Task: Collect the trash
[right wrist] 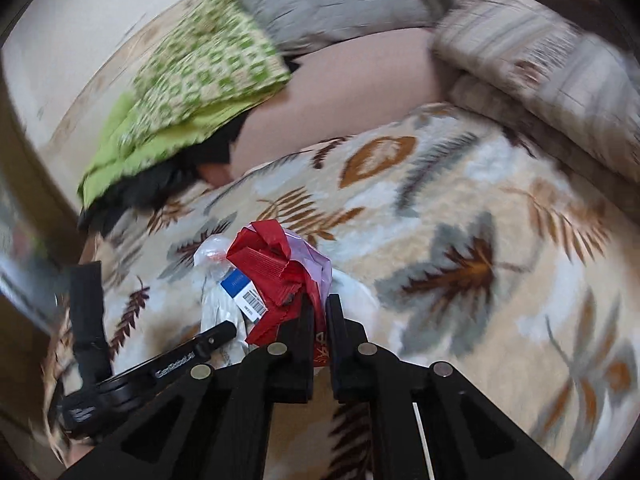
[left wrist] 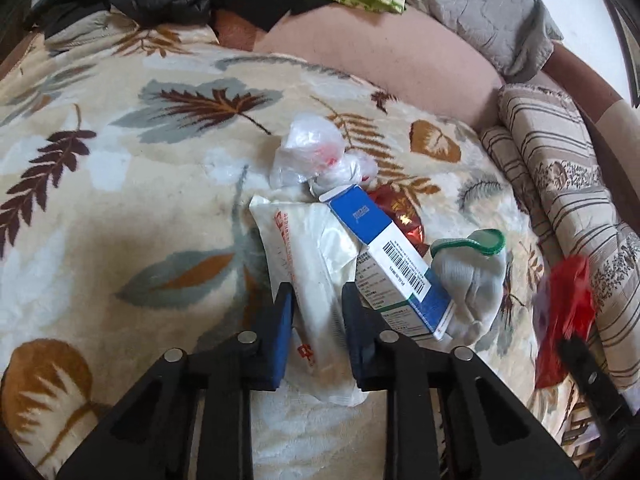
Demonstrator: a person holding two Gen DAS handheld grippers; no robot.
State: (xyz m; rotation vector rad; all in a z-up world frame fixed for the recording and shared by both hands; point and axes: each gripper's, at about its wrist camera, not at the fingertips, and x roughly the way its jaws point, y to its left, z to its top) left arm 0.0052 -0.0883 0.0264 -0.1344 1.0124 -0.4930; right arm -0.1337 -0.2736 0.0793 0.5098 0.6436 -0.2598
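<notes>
In the left wrist view, my left gripper (left wrist: 318,300) has its jaws on either side of a white plastic packet with red print (left wrist: 316,264) lying on the leaf-pattern blanket (left wrist: 140,200); the pads look close to touching it. Beside it lie a blue and white carton (left wrist: 390,256), a crumpled clear bag (left wrist: 312,152), a red foil wrapper (left wrist: 404,216) and a white sock with a green cuff (left wrist: 476,280). My right gripper (right wrist: 320,304) is shut on a red wrapper with clear plastic (right wrist: 276,268), held above the blanket; it shows blurred in the left wrist view (left wrist: 568,312).
A striped folded blanket (left wrist: 568,184) lies at the right. A green patterned cloth (right wrist: 192,88), a grey quilted pillow (left wrist: 480,12) and dark clothing (left wrist: 160,0) lie at the back. The left gripper's handle (right wrist: 160,368) shows in the right wrist view.
</notes>
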